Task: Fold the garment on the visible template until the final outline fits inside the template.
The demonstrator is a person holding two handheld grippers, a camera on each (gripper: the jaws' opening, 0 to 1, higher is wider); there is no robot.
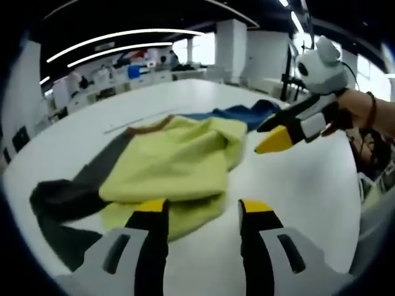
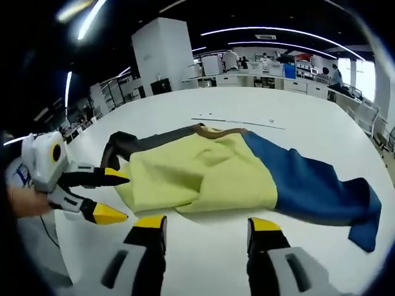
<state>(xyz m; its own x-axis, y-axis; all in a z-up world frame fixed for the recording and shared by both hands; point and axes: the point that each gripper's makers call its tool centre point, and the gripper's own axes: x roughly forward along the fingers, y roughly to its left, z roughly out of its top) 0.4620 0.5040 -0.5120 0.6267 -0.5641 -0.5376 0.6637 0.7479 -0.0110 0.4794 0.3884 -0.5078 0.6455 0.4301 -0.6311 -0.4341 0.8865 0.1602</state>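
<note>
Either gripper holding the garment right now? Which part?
No. The left gripper and right gripper are both open and empty, hovering off the near edge of the garment, which lies on the table.

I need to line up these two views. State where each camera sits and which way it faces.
Left gripper view: rides the left gripper, facing across the garment; right gripper and a hand enter from the right.
Right gripper view: rides the right gripper, facing the garment; left gripper enters from the left.
Shared: garment, white table, both grippers.

The garment hides any template (distant people are blurred).
</note>
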